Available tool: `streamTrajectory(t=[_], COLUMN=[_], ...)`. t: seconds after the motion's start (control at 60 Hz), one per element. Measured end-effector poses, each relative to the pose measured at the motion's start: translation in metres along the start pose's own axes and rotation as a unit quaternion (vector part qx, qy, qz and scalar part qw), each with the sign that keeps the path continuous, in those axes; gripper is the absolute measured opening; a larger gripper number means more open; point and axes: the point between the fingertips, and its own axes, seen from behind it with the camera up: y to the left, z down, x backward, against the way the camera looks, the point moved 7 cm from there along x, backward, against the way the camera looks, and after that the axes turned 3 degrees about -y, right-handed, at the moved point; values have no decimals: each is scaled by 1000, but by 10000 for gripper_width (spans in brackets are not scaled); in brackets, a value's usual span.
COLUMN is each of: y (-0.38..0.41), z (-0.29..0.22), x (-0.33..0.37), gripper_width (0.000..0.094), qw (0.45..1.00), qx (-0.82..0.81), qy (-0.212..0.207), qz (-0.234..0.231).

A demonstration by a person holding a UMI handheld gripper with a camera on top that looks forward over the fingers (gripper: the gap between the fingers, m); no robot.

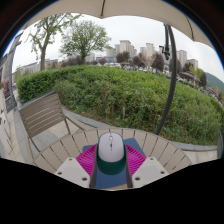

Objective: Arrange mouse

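My fingers (111, 172) stand wide, pale tips low at either side. Between them, with gaps on both sides, a mouse (111, 153) lies on a pink mat (88, 156), its long axis pointing straight away from me. It is white with a dark green rear. Under it, a slatted wooden desk (70, 135); beyond, a hedge (120, 90).

Mouse (111, 152) on table (70, 150) (hedge (130, 95) beyond)

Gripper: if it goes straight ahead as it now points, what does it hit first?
The mouse, already between the gripper's fingers with pink pads beside it. Beyond it, probably the wooden table's slats, then the hedge; depth is unclear.
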Motion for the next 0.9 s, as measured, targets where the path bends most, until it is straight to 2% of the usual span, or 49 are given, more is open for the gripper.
streamTrajectory(t=[0.083,0.2,0.367,0.45,0.483,0.517,0.55,0.567,0.6,0.7,0.9], y=[-15,-27,-28,-26,-26,-27,-30,-30,-31,-37,-48], z=[8,46,86,100,97,97,98,98,95,86,72], x=[-46,-95,-117,-120,-120,-118,-114,-113,-106,-70,77], gripper_width=[414,413,418,488,523,648,829,867,819,848,851], qw=[1000,998,996,993,994,993,993,993,992,991,990], qx=[-12,-13,2,-14,-18,-19,-21,-22,-26,-36,-10], qy=[21,59,93,113,105,112,118,119,121,128,139], qz=[8,8,-6,-15,-18,-17,-11,-10,-9,-14,-24])
